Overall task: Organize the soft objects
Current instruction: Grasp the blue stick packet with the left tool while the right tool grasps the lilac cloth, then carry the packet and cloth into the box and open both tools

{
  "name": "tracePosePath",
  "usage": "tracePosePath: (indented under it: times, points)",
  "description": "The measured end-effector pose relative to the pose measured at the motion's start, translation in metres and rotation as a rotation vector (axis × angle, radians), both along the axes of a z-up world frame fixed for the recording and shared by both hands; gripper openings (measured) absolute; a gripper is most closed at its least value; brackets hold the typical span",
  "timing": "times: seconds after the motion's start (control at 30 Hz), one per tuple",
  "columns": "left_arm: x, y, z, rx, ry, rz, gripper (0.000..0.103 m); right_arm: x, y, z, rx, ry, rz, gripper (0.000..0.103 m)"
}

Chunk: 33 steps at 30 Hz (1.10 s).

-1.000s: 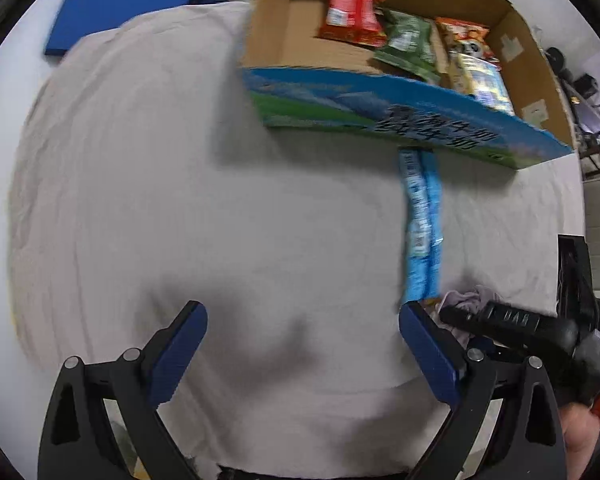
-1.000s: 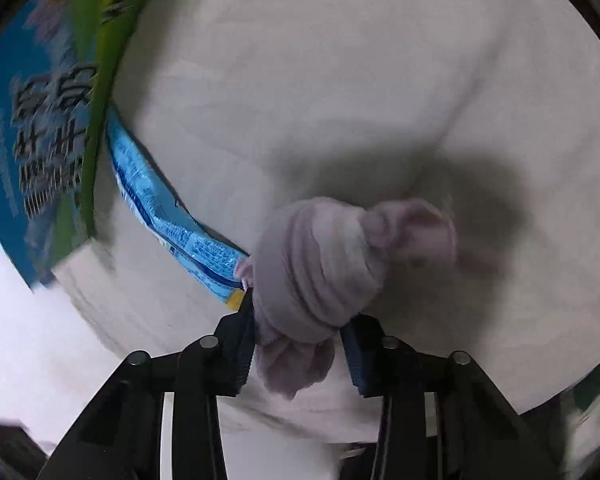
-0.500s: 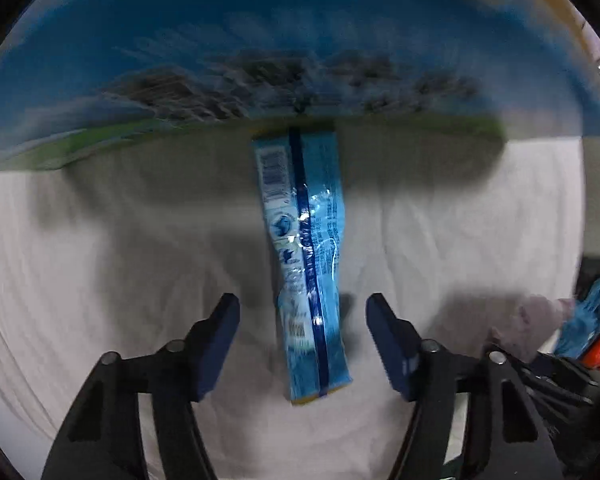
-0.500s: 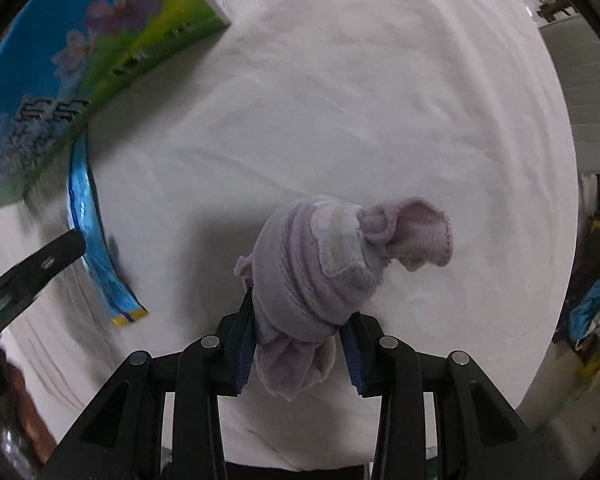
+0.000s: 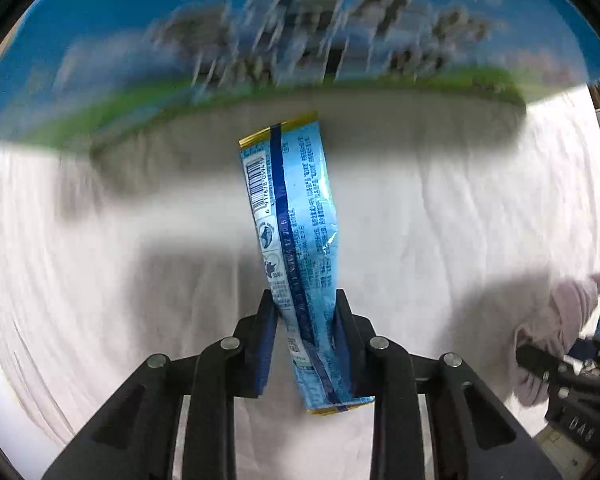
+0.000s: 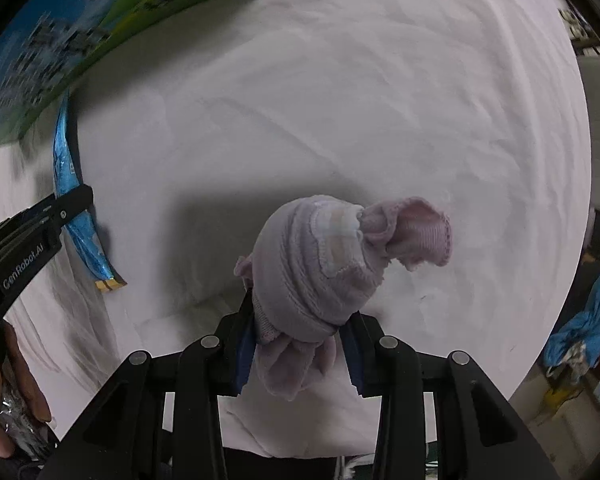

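Left gripper (image 5: 305, 322) downward, jaws clamped on blue packet (image 5: 296, 216); right gripper (image 6: 298, 346) jaws clamped on sock bundle (image 6: 320, 264)

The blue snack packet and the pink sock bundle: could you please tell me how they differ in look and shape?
The blue snack packet is long, flat and glossy with printed text and a barcode; the pink sock bundle is a rounded, matte knitted lump. The packet is gripped near one end by the left gripper, most of its length sticking out; the bundle is gripped near its lower end in the right gripper. Both are clamped between gripper pads above the white cloth.
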State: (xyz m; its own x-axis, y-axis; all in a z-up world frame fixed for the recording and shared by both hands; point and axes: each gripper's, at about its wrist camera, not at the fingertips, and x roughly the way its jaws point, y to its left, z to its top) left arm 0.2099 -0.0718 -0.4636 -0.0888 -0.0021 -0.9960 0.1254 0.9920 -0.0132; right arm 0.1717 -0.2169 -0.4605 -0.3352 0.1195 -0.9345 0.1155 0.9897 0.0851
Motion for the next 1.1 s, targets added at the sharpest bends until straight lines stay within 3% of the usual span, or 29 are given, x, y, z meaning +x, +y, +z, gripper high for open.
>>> tracePosePath:
  times: [0.2,0.3,0.5,0.67,0.73,0.77,1.1]
  points:
    - [-0.061,0.007,-0.005,0.022,0.027,-0.038,0.025,-0.001,0.045,-0.01,-0.022,0.03,0.174,0.041]
    - [-0.062,0.01,-0.005,0.016,0.017,0.008,0.027,-0.001,0.063,-0.013,-0.066,0.012,0.232,0.047]
    - [-0.052,0.011,-0.008,0.014,0.043,0.065,0.027,-0.003,0.075,-0.013,-0.072,-0.024,0.167,0.056]
    - [-0.051,0.012,-0.013,0.014,0.043,0.085,0.026,-0.002,0.052,-0.007,-0.051,-0.045,0.108,0.057]
    - [-0.056,0.018,-0.013,0.017,0.036,0.082,0.026,-0.019,0.039,-0.003,-0.032,-0.064,0.094,0.049]
    - [-0.057,0.017,-0.013,0.019,0.032,0.081,0.025,-0.022,0.034,0.001,-0.03,-0.079,0.09,0.034]
    - [-0.069,0.015,0.034,-0.034,-0.022,0.075,0.025,-0.013,0.015,0.057,0.048,-0.144,0.082,0.031]
